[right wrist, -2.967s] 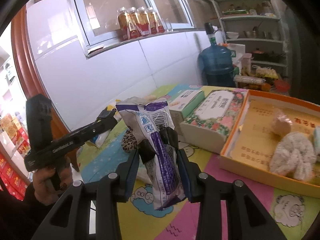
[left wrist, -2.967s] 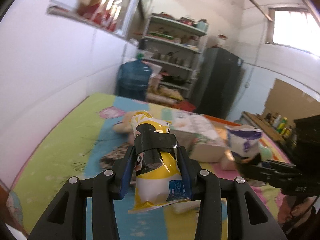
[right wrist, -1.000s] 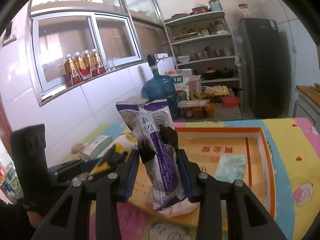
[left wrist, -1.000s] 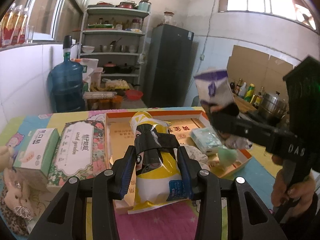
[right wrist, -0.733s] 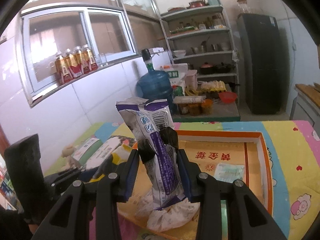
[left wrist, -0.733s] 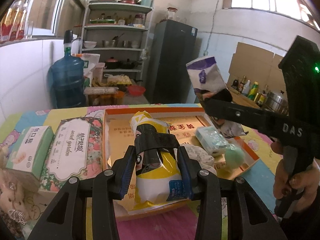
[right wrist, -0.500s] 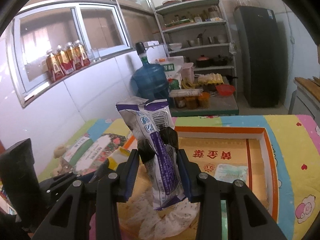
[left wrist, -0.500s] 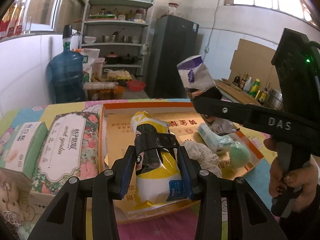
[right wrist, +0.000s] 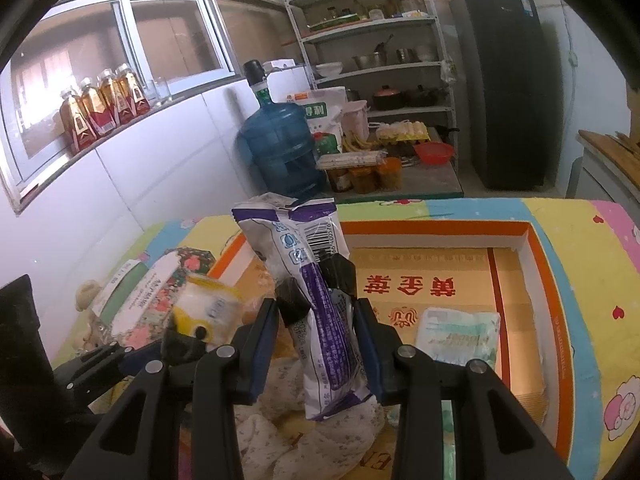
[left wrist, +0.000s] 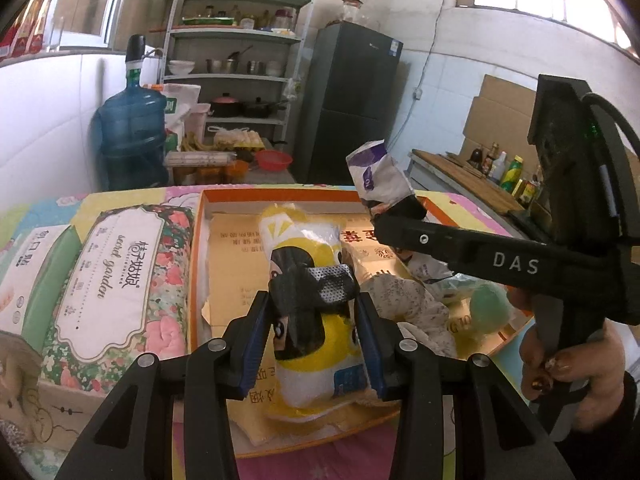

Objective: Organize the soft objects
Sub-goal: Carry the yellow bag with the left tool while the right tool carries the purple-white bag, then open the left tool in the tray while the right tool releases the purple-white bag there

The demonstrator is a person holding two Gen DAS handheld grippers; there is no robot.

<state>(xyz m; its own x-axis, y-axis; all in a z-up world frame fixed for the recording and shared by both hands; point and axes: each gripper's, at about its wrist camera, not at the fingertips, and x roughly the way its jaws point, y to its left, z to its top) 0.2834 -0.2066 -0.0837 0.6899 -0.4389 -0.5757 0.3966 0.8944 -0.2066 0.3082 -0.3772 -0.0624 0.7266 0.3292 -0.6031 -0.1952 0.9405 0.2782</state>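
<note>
My left gripper (left wrist: 314, 312) is shut on a yellow and white snack packet (left wrist: 308, 344), held over the near left part of the orange-rimmed shallow box (left wrist: 280, 194). My right gripper (right wrist: 316, 320) is shut on a purple and white packet (right wrist: 316, 304), held above the same box (right wrist: 540, 248); that packet (left wrist: 378, 178) also shows in the left wrist view. In the box lie a white speckled cloth (left wrist: 404, 304), a pale green tissue pack (right wrist: 458, 334) and a green soft ball (left wrist: 486, 308).
A floral tissue pack (left wrist: 120, 280) and a green tissue pack (left wrist: 36, 264) lie left of the box, with a plush toy (left wrist: 16, 364) at the near left. A blue water jug (right wrist: 282, 148), shelves and a dark fridge (right wrist: 500, 92) stand beyond the table.
Both grippers have moved forward and down over the box with their packets still held. The box and its contents now fill more of both views.
</note>
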